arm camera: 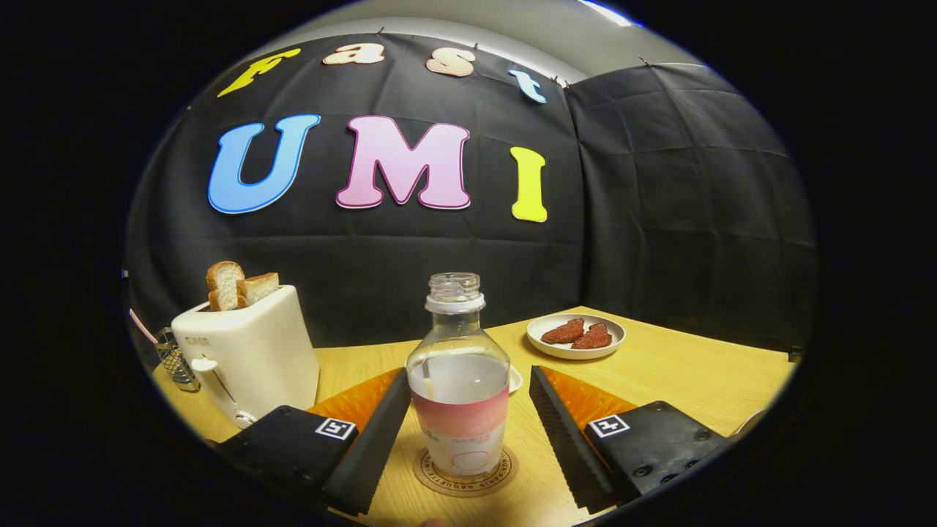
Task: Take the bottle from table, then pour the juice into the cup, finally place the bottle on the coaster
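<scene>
Both fingers (392,432) are seen spread wide apart, one on each side of the bottle (459,380), with a clear gap left between each ridged pad and the bottle's wall; nothing is gripped. The gripper (468,439) is held low and level with the table (673,373).

Between the fingers, the bottle is found upright and uncapped, set squarely on the round coaster (466,476). Clear liquid is seen filling it to about its shoulder, above a pink label band. A small white rim (515,379) is glimpsed just behind the bottle; it may be the cup, but too little of it is shown for this to be settled.

Beyond the fingers and off to the right, a plate (576,335) with two reddish-brown pieces is set on the table. Beyond the left finger, a white toaster (249,355) with two slices of bread (240,284) is placed, and a small mesh holder (176,359) is seen beside it.

With the bottle resting on the coaster and the fingers open, the step in hand is judged to be the last one, the release after placing, though an opening grasp cannot be ruled out from this one picture. If release it is, a straight backward withdrawal is called for, with the fingers kept wide so that the bottle is not brushed or tipped.
</scene>
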Demonstrator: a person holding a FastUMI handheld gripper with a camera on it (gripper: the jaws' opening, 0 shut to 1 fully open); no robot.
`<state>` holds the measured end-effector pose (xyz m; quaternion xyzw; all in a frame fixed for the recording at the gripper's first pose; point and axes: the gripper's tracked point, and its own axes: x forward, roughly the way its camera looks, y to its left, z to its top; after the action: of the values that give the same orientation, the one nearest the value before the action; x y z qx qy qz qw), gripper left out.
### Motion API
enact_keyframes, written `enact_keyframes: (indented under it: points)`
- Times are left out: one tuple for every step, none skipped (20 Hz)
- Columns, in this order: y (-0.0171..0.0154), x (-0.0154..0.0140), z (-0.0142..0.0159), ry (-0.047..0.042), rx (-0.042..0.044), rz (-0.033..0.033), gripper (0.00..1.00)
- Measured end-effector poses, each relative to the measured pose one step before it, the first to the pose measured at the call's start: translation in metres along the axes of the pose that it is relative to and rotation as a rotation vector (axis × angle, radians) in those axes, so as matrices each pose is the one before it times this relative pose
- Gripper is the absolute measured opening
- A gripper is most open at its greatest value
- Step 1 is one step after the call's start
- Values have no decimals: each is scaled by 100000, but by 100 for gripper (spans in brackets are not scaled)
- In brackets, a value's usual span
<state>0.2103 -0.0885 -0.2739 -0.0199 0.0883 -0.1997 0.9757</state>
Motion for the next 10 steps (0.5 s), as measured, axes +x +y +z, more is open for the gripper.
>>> enact_keyframes:
  points:
    - [110, -587, 475, -413, -201, 754, 99]
    - [48, -655, 506, -447, -443, 591, 99]
    - [153, -716, 557, -229, -130, 1160, 99]
    - [127, -704, 587, -198, 28, 1256, 99]
    - [39, -775, 825, -610, 38, 1056, 99]
    - [-39, -820, 953, -874, 272, 1259, 99]
    - [138, -835, 1013, -806, 503, 1677, 99]
    - [18, -977, 906, 63, 124, 1787, 99]
    - [-50, -789, 829, 120, -35, 1210, 99]
    - [-129, -980, 1027, -325, 608, 1057, 99]
